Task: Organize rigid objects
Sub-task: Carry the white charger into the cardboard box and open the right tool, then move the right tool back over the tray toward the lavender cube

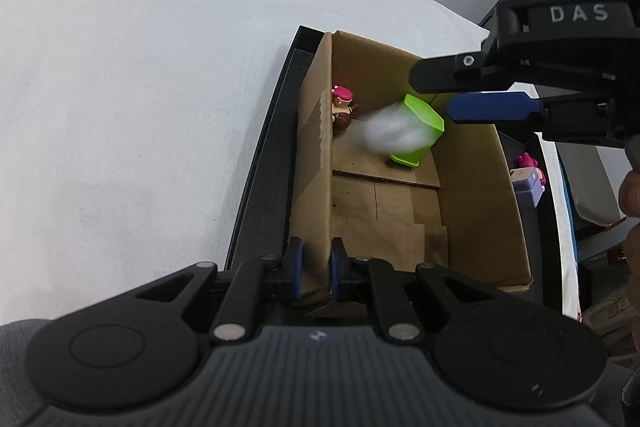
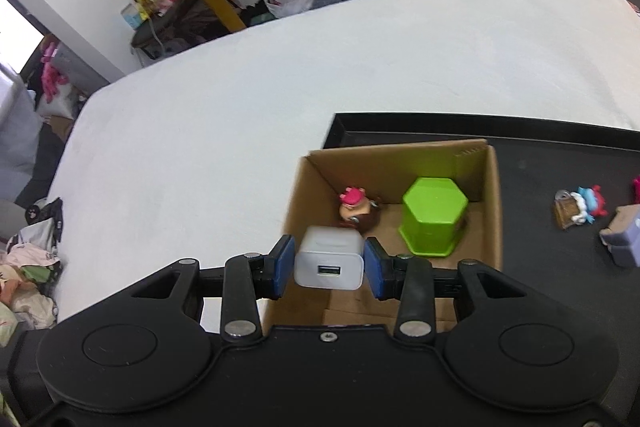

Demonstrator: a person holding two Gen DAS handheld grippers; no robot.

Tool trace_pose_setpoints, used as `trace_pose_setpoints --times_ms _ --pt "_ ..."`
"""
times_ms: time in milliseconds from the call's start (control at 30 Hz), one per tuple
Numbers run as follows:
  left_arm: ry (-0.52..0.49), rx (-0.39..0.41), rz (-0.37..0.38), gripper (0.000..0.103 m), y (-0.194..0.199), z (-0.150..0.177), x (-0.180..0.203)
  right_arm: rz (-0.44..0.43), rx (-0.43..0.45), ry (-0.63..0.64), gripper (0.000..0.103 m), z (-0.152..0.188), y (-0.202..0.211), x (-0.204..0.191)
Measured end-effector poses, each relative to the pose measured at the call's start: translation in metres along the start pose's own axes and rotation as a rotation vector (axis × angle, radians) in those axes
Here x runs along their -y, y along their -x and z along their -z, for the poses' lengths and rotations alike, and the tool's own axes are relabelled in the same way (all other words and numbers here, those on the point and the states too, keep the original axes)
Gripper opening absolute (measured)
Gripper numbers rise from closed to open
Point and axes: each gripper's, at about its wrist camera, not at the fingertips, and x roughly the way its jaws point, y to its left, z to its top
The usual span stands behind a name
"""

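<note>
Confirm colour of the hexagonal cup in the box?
Lime green cup, clearest in the right wrist view.

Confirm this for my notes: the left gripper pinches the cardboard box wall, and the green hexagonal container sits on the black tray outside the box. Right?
Not quite. The left gripper does pinch the cardboard box wall, but the green hexagonal container sits inside the box, next to a small figurine, not on the black tray. The right wrist view shows it.
</note>
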Motion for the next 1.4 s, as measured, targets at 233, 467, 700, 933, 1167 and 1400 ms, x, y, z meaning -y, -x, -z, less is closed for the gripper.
trace_pose_setpoints --times_ms 233,467,700,933,1167,1400 --pt "0.006 0.002 0.006 0.012 0.0 0.0 -0.001 0.035 0.009 0.041 0.069 0.001 0.011 -0.006" --pt "0.003 0.0 0.002 0.012 0.0 0.0 0.001 0.05 -0.002 0.075 0.082 0.003 0.016 -0.01" --pt "0.004 -0.005 -0.001 0.012 -0.001 -0.002 0.0 0.026 -0.039 0.06 0.089 0.004 0.02 -0.003" --pt "-0.003 -0.006 -0.012 0.012 -0.002 -0.002 0.003 0.016 -0.047 0.015 0.089 0.004 0.032 0.016" --pt "-0.012 -0.011 -0.03 0.012 -0.003 -0.003 0.008 0.013 -0.016 -0.027 0.09 0.002 0.052 0.044" --pt "-0.014 -0.017 -0.061 0.011 -0.005 -0.003 0.012 0.012 0.002 -0.035 0.09 0.003 0.073 0.07"
